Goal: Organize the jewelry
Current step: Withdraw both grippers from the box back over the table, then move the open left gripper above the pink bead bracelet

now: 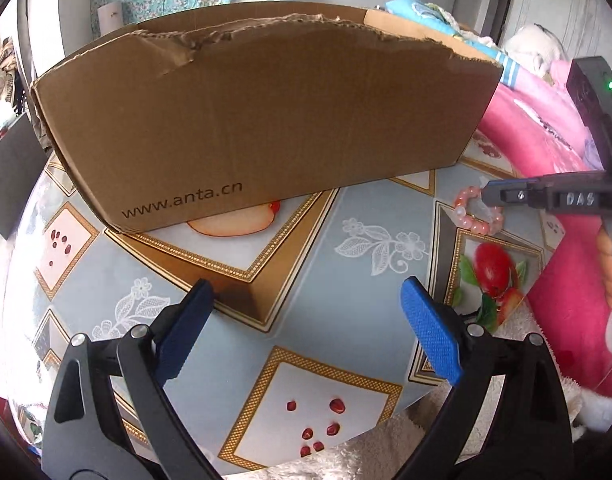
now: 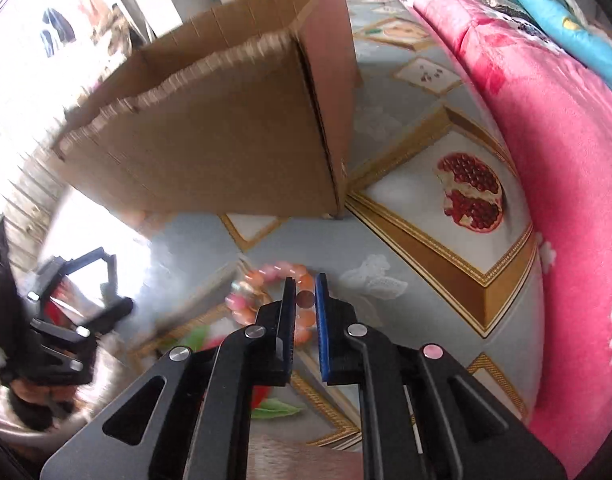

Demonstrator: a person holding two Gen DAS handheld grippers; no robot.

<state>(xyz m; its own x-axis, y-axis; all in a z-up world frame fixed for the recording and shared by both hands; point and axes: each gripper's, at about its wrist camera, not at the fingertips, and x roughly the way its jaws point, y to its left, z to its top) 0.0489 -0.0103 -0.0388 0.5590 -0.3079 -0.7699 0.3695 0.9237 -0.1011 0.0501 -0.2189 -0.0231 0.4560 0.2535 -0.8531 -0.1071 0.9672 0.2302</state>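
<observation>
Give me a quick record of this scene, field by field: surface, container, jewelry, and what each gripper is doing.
surface: patterned tablecloth with fruit prints
container: open cardboard box, torn top edge
jewelry: pink bead bracelet lying on the cloth, outside the box
left gripper: open, nothing between its pads
right gripper: shut on the bracelet's beads
beside table: pink blanket

A bracelet point(image 1: 479, 211) of round pink and orange beads lay flat on the patterned tablecloth point(image 1: 314, 264), near its right edge beside the pink blanket point(image 1: 546, 152).
</observation>
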